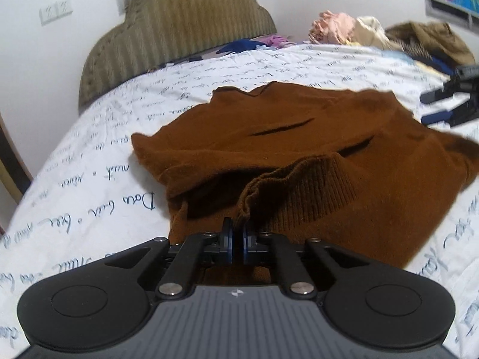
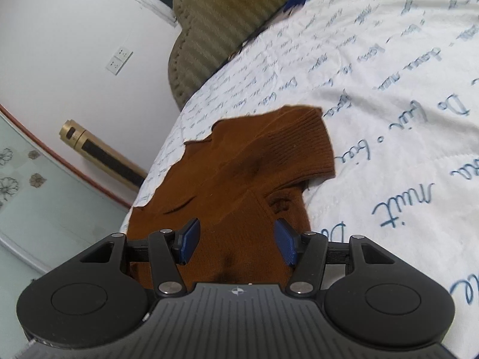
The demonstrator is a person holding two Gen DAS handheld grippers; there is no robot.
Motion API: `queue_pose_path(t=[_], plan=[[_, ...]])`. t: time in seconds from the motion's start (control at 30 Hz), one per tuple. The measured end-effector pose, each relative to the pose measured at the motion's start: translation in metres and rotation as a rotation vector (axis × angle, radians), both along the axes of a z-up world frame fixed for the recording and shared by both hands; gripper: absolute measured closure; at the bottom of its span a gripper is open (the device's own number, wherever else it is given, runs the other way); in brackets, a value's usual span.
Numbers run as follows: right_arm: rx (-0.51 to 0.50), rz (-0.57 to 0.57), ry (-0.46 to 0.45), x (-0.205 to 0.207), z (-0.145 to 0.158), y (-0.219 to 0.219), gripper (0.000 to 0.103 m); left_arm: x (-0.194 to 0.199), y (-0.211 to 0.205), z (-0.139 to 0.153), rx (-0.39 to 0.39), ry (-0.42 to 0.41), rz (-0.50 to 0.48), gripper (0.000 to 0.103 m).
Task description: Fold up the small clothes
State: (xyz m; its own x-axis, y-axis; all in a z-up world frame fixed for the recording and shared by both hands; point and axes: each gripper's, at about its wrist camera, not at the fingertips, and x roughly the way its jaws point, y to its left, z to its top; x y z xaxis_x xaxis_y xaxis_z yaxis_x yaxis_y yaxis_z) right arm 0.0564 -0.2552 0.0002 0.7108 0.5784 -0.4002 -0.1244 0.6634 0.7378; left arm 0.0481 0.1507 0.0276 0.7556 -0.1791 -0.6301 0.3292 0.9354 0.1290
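Note:
A small brown knitted sweater (image 1: 299, 137) lies spread on the bed, one sleeve folded over its body. In the left wrist view the sleeve's ribbed cuff (image 1: 299, 188) runs down into my left gripper (image 1: 236, 236), whose blue pads are shut together on the cuff's edge. In the right wrist view the same sweater (image 2: 227, 179) lies under my right gripper (image 2: 238, 240). Its jaws stand open over the knit with nothing pinched between them. The other ribbed cuff (image 2: 302, 146) lies flat ahead of it. The right gripper (image 1: 443, 104) also shows at the right edge of the left wrist view.
The bed sheet (image 1: 89, 185) is white with blue handwriting print. An olive corduroy headboard (image 1: 179, 30) stands at the far end. A pile of clothes (image 1: 374, 33) lies at the far right of the bed. A gold cylinder (image 2: 98, 152) stands on the floor beside the bed.

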Motion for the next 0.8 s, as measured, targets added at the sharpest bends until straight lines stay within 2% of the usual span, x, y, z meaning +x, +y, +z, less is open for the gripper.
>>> queue_pose_path(t=[0.1, 0.27, 0.33, 0.37, 0.4, 0.43, 0.8], plan=[[-0.021, -0.008, -0.016, 0.009, 0.001, -0.005, 0.046, 0.003, 0.003, 0.0, -0.018, 0.006, 0.013, 0.097], [0.069, 0.103, 0.023, 0.036, -0.015, -0.007, 0.046, 0.002, 0.0, 0.0, -0.017, 0.01, 0.014, 0.097], [0.046, 0.139, 0.049, 0.041, -0.019, 0.002, 0.047, 0.004, 0.002, 0.0, -0.031, 0.017, 0.018, 0.097], [0.007, 0.154, 0.051, 0.041, -0.018, 0.008, 0.056, 0.004, 0.003, 0.0, -0.039, 0.022, 0.02, 0.097], [-0.038, 0.159, 0.045, 0.039, -0.017, 0.014, 0.08, 0.005, 0.004, 0.001, -0.046, 0.024, 0.024, 0.097], [-0.051, 0.165, 0.046, 0.037, -0.016, 0.018, 0.092, 0.006, 0.005, 0.001, -0.054, 0.025, 0.03, 0.097], [-0.052, 0.125, -0.103, 0.023, 0.033, 0.022, 0.091, 0.008, 0.008, 0.02, -0.163, -0.005, 0.066, 0.097]])
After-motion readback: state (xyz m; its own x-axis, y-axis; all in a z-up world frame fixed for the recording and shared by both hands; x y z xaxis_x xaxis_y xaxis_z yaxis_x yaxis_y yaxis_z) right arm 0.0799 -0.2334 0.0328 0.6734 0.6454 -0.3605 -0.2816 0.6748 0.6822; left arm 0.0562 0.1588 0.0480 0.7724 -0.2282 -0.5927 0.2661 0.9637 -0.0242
